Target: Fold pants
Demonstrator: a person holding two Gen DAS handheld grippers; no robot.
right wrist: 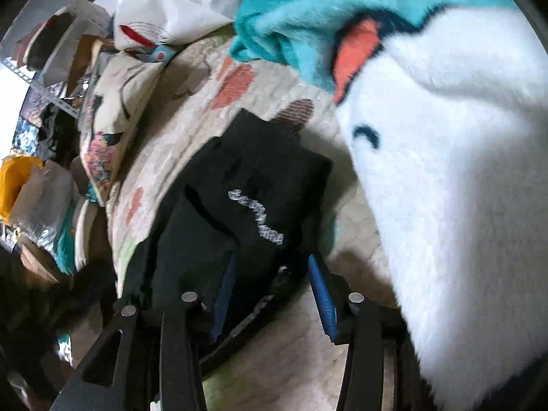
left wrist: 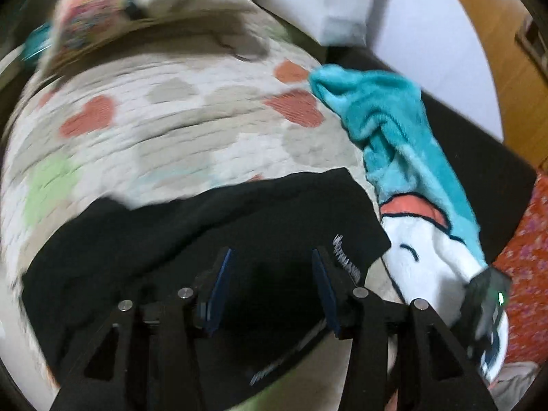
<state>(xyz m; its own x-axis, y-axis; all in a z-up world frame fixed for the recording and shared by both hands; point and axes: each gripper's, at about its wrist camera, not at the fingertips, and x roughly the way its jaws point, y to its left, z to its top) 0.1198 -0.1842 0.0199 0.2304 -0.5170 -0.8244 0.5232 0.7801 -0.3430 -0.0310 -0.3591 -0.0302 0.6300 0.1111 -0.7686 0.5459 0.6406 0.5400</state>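
Black pants (left wrist: pixel 205 226) with silver lettering lie folded in a compact stack on a cream quilt with coloured patches (left wrist: pixel 171 120). My left gripper (left wrist: pixel 270 257) is open, its blue-padded jaws spread just above the near edge of the pants. The right wrist view shows the same pants (right wrist: pixel 253 188) from the side. My right gripper (right wrist: pixel 270 263) is open, jaws apart over the pants' near corner, holding nothing. The other gripper's body (left wrist: pixel 486 301) shows at the right of the left wrist view.
A fluffy teal and white blanket (right wrist: pixel 445 137) lies bunched close to the right of the pants, also in the left wrist view (left wrist: pixel 394 130). A floral pillow (right wrist: pixel 109 120) and white paper bag (right wrist: pixel 178 3) lie beyond. Clutter and boxes (right wrist: pixel 34 188) stand at left.
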